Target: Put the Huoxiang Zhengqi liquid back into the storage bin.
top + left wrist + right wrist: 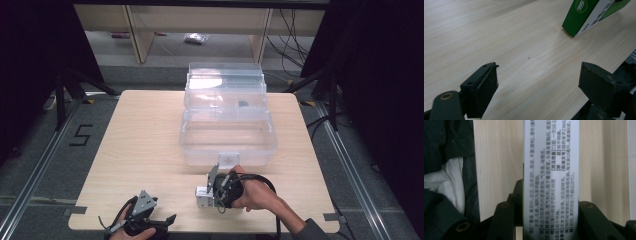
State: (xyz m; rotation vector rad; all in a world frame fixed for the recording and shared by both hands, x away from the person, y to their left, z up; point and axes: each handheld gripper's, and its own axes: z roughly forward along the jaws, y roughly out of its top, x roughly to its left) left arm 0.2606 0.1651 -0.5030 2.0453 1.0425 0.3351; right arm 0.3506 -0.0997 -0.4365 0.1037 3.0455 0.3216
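My right hand-held gripper (209, 196) has its jaws squeezed on the box (551, 177), ready to lift it. The box sits just in front of the tub (227, 145). My left hand-held gripper (167, 220) waits wide open, holding nothing, left of the box.

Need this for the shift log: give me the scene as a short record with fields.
surface: wooden table
held item: small box, white face with printed text, green sides
right gripper: shut on the small box, near the table's front edge
left gripper: open, nothing between the jaws, low over the table
container: clear plastic bin, lid up, beyond the box
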